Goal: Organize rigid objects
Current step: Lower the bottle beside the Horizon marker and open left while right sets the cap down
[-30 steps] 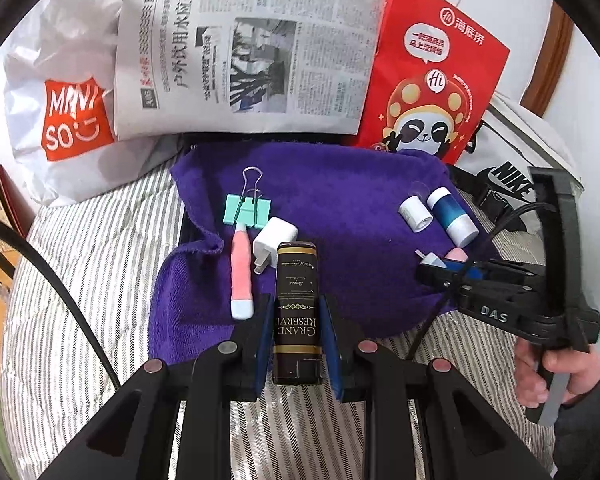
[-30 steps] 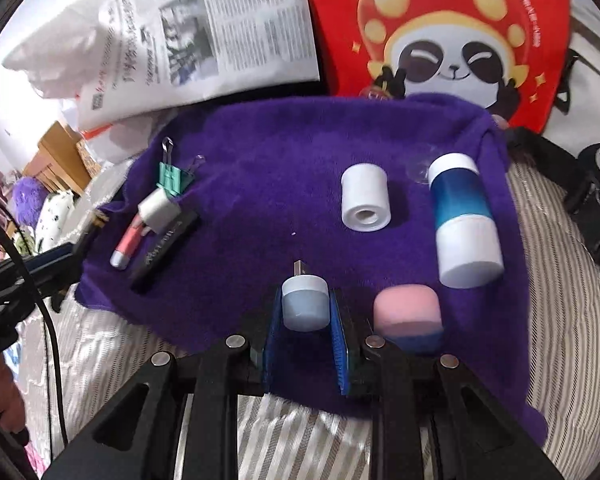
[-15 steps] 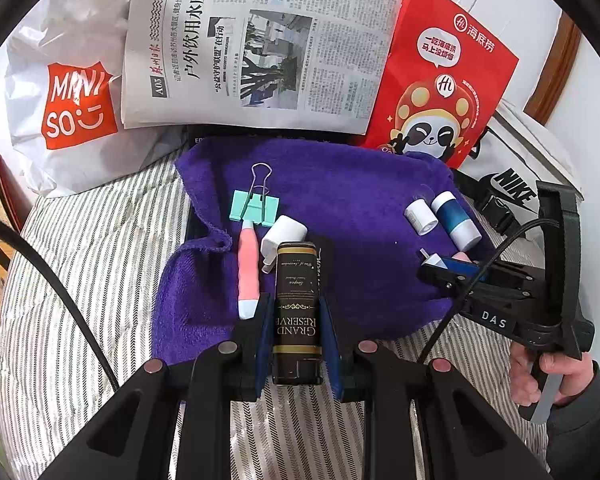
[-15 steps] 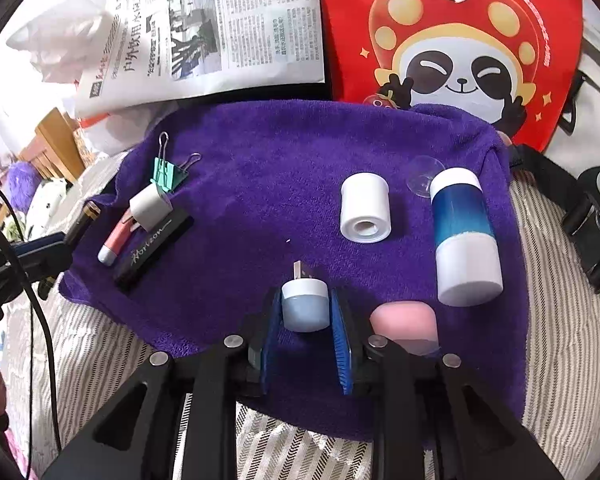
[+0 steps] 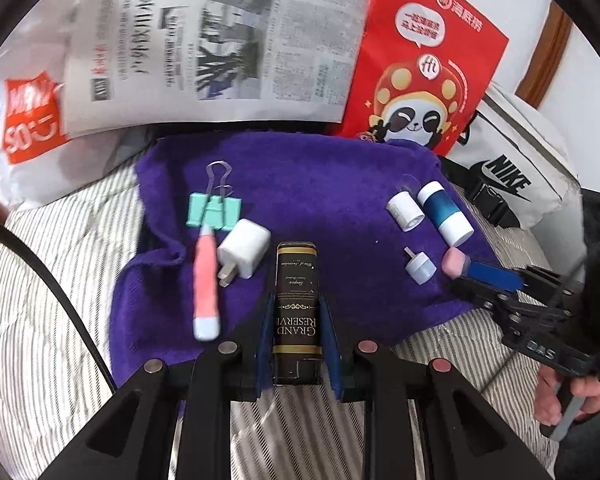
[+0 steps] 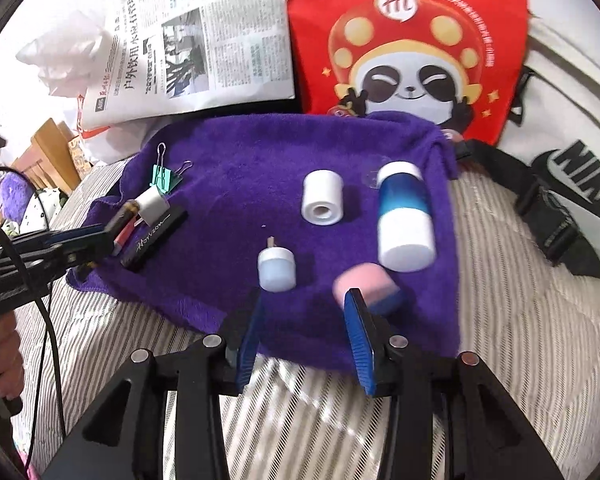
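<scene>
My left gripper (image 5: 296, 320) pinches the black box (image 5: 296, 304) — lower it level toward twelve o'clock onto the purple towel (image 5: 300, 184) — right gripper (image 6: 304, 320) spread, empty.

newspaper (image 5: 220, 40): print blurred | pink cap (image 6: 366, 280): partly behind right claw (image 6: 306, 332) pad

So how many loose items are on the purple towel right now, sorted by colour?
White or blue-and-white: 4 (charger, roll, bottle, small plug)
Pink: 2 (pen, sponge)
Green: 1 (binder clip)
Black: 1 (box)
Total: 8
</scene>
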`<state>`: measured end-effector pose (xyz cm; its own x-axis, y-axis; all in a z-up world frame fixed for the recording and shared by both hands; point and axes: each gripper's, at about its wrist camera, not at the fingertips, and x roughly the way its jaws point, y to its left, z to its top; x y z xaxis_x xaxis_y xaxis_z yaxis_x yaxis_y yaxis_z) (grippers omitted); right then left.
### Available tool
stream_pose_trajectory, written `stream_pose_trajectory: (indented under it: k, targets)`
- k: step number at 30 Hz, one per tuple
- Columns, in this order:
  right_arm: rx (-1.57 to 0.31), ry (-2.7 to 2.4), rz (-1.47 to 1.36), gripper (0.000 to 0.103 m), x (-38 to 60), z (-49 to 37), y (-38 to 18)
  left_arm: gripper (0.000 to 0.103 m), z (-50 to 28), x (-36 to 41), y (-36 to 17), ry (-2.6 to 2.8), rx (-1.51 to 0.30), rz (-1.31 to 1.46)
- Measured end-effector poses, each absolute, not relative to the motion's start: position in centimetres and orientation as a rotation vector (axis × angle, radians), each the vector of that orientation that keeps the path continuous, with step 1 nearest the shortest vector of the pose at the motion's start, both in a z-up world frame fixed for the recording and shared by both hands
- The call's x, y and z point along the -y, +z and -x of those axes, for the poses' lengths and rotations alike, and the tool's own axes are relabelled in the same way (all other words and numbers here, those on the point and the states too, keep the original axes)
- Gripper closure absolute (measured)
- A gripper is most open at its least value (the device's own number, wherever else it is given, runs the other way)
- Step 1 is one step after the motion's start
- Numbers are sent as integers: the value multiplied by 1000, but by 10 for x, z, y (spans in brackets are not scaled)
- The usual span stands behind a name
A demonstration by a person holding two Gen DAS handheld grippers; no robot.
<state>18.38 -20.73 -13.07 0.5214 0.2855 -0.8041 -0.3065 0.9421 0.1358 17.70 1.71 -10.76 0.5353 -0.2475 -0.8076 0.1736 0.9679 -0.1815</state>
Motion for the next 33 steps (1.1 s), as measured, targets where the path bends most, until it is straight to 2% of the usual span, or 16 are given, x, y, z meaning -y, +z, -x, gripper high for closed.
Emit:
stream_pose_trajectory:
  k: [15, 27, 28, 30, 31, 32, 33]
  targets:
    - [-932, 318, -38, 62, 229, -177, -130, 80, -229, 20, -132, -291, -1037, 56]
    - [-927, 323, -37, 61, 228, -177, -132, 80, -227, 33, -142, -279, -1030, 1]
    - [-926, 323, -38, 61, 229, -177, -132, 78, -226, 33, -141, -282, -1032, 0]
    - [-925, 326, -34, 61, 229, -177, -132, 68, -223, 32, -140, -304, -1041, 18]
    - [-925, 326, -34, 61, 229, -177, -132, 57, -221, 30, -139, -316, -1045, 35]
    - [-926, 325, -36, 61, 229, -177, -131, 52, -219, 30, -139, -319, -1044, 43]
    - [-927, 324, -39, 61, 229, -177, -131, 52, -216, 29, -139, -317, -1042, 43]
